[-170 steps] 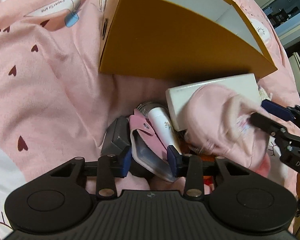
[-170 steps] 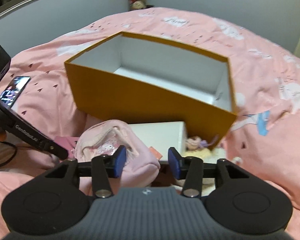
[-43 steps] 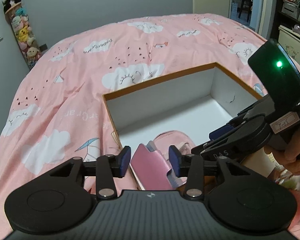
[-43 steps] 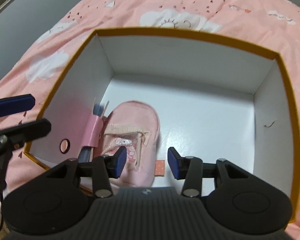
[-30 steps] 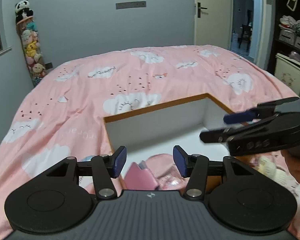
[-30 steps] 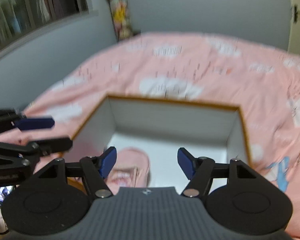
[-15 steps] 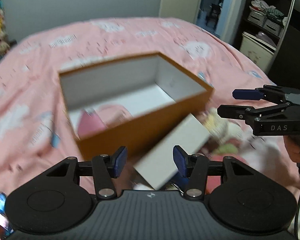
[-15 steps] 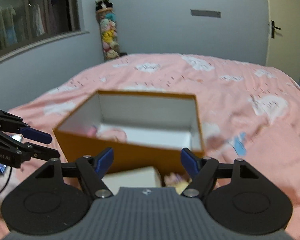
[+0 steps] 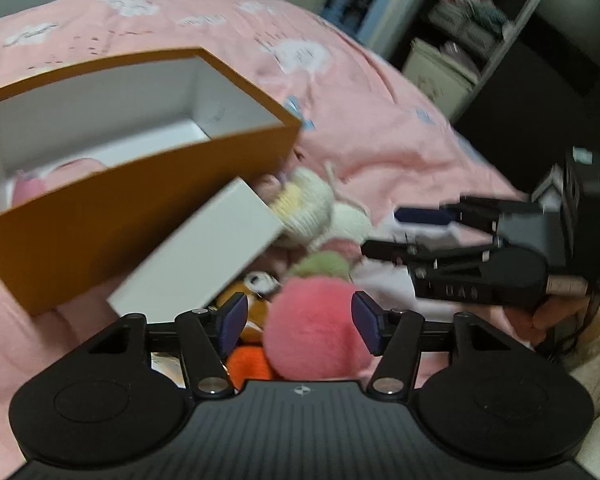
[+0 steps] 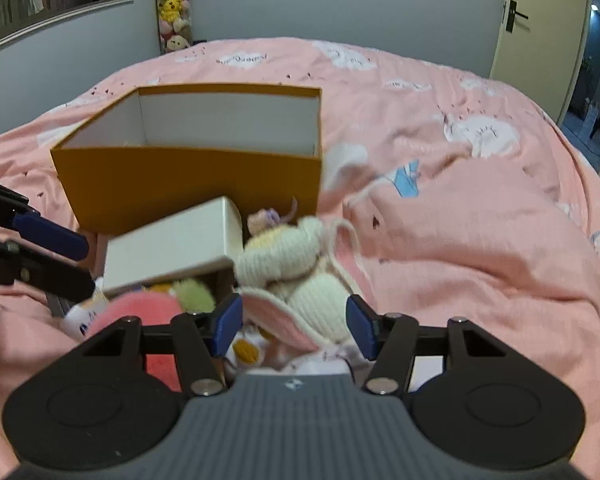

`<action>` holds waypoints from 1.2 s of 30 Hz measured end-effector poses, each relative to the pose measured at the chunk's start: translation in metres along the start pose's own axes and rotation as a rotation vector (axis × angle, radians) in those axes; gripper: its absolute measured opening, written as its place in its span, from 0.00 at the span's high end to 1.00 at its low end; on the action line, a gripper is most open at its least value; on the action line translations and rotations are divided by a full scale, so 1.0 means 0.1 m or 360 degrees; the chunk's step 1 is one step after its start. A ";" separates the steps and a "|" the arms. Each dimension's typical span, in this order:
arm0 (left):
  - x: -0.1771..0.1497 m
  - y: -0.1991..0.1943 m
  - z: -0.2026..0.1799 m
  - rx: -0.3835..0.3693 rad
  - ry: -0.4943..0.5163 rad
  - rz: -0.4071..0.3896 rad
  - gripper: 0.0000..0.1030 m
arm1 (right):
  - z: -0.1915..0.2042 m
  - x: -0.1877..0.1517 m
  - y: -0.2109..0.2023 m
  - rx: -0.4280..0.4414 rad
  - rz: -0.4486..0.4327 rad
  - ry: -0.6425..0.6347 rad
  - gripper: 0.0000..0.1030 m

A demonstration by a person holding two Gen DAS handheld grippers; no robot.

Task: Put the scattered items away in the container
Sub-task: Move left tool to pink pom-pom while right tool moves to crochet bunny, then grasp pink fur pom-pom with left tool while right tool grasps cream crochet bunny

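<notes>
Orange box (image 10: 188, 184) w/ pink items inside, plush pile (image 10: 292, 264) & white box (image 10: 168, 244) outside on bed; left gripper (image 9: 299, 322) opening round pink pompom (image 9: 316, 332), right gripper (image 10: 294, 328) closing, unclenched.

A home bedroom: a bed under a pink cloud-print duvet (image 10: 460, 220) fills the frame, stuffed toys (image 10: 171, 4) hang upper left (stacked vertically), door (image 10: 540, 20) upper right.

Hidden: orange box (image 10: 188, 184) floor behind its near wall, contents unreadable from my right view | Covered: toys under white box (image 10: 168, 248), only slivers showed | Blurred: pink plush ball (image 9: 316, 328), knitted toy (image 9: 304, 204) detail lost | Cut off: my hand (image 9: 560, 312) at frame edge
</notes>
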State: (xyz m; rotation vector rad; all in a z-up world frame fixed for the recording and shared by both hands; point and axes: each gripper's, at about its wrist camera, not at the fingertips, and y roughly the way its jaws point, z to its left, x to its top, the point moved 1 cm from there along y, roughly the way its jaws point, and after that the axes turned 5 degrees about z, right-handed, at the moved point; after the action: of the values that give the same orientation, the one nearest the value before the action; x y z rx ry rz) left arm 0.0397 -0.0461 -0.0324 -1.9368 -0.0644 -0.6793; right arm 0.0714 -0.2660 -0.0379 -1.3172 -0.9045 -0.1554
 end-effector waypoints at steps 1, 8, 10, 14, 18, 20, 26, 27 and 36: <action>0.00 0.05 -0.04 0.0015 0.0022 0.0027 0.33 | -0.02 -0.02 0.00 -0.0010 0.0008 0.0007 0.41; 0.02 0.44 -0.13 0.0016 0.0007 0.0199 0.33 | -0.10 -0.07 -0.01 -0.0023 0.0016 0.0027 0.41; 0.01 0.54 -0.12 0.0022 -0.0011 0.0245 0.33 | -0.10 -0.08 -0.01 -0.0026 0.0009 0.0024 0.41; 0.01 0.66 -0.15 0.0037 0.0009 0.0283 0.35 | -0.10 -0.09 0.02 -0.0028 0.0012 0.0021 0.40; 0.01 0.75 -0.16 0.0040 0.0005 0.0305 0.42 | -0.10 -0.10 0.04 -0.0029 0.0012 0.0017 0.40; -0.01 0.78 -0.16 0.0042 -0.0001 0.0313 0.46 | -0.09 -0.09 0.06 -0.0028 0.0010 0.0003 0.39; -0.03 0.60 -0.14 0.0044 -0.0019 0.0207 0.50 | -0.06 -0.01 0.13 -0.0032 -0.0015 -0.0105 0.35; -0.03 0.54 -0.13 0.0048 -0.0026 0.0181 0.50 | -0.07 0.01 0.14 -0.0027 -0.0015 -0.0123 0.35; -0.05 0.01 0.09 0.0123 -0.0182 -0.0056 0.51 | 0.08 0.10 0.27 0.0021 0.0016 -0.0387 0.38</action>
State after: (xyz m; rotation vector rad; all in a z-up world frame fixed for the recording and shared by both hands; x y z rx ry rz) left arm 0.0399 -0.0381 -0.0384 -1.9022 -0.1935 -0.5802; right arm 0.0899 -0.2476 -0.0527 -1.3469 -1.1018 0.0194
